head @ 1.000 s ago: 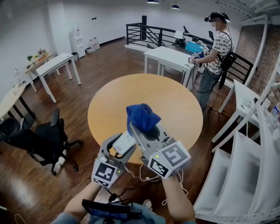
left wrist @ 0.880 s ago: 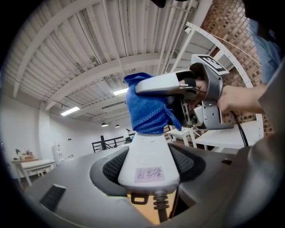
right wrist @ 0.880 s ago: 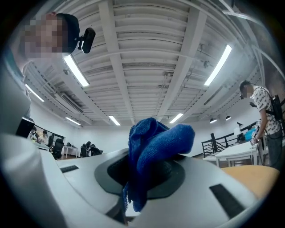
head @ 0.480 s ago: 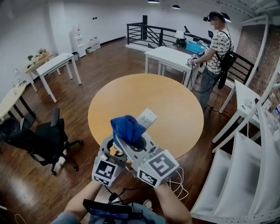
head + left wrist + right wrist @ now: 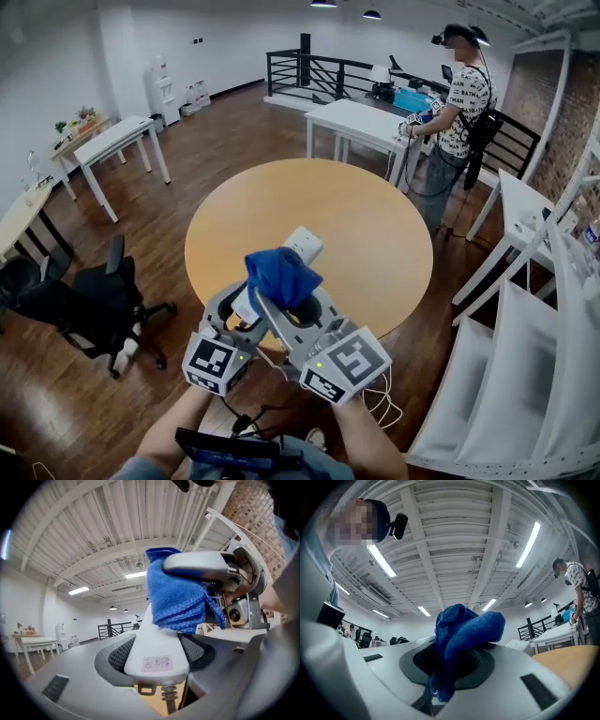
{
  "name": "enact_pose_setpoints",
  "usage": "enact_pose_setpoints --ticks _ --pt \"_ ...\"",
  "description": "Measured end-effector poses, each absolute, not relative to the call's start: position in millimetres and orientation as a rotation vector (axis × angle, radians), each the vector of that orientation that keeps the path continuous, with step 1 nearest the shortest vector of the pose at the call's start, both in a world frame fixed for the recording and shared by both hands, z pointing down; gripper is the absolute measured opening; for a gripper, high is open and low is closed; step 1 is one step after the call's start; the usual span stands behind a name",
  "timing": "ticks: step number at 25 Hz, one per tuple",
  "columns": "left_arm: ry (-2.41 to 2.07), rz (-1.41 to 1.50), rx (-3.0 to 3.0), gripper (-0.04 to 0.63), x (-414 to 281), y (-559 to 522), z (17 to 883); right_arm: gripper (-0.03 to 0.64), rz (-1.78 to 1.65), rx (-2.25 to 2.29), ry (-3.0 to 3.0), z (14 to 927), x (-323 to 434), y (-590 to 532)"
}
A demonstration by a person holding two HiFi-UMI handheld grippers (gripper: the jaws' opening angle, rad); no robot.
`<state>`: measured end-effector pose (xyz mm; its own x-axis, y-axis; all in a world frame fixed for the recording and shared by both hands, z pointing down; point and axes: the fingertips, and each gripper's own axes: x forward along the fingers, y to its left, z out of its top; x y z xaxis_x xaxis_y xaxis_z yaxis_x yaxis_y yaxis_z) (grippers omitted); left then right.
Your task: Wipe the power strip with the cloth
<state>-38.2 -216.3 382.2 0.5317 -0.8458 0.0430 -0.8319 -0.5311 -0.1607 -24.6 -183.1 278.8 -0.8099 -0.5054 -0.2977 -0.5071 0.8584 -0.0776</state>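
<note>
My left gripper (image 5: 246, 307) is shut on the near end of a white power strip (image 5: 302, 246), held level above the round table's near edge. The strip fills the jaws in the left gripper view (image 5: 157, 654). My right gripper (image 5: 284, 298) is shut on a bunched blue cloth (image 5: 281, 274). That cloth lies on the strip's upper face near its middle, and the strip's far end shows beyond it. In the left gripper view the cloth (image 5: 178, 597) sits on the strip under the right gripper's grey finger (image 5: 201, 566). The cloth (image 5: 461, 637) hangs from the jaws in the right gripper view.
The round wooden table (image 5: 356, 216) lies beneath and ahead. A person (image 5: 459, 103) with a headset stands at the back right by a white table (image 5: 361, 122). A black office chair (image 5: 94, 300) is at the left, white shelving (image 5: 525, 356) at the right.
The right gripper drew the cloth back along the strip toward me, uncovering the strip's far end. The left gripper kept its hold and hardly moved.
</note>
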Motion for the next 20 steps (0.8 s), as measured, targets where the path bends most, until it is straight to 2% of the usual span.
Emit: enact_pose_setpoints --ticks 9,20 --pt "1.502 0.021 -2.721 0.281 -64 -223 374 0.068 0.028 -0.843 2.683 275 6 -190" --pt "1.461 0.025 -2.706 0.281 -58 -213 364 0.068 0.038 -0.898 2.677 278 17 -198"
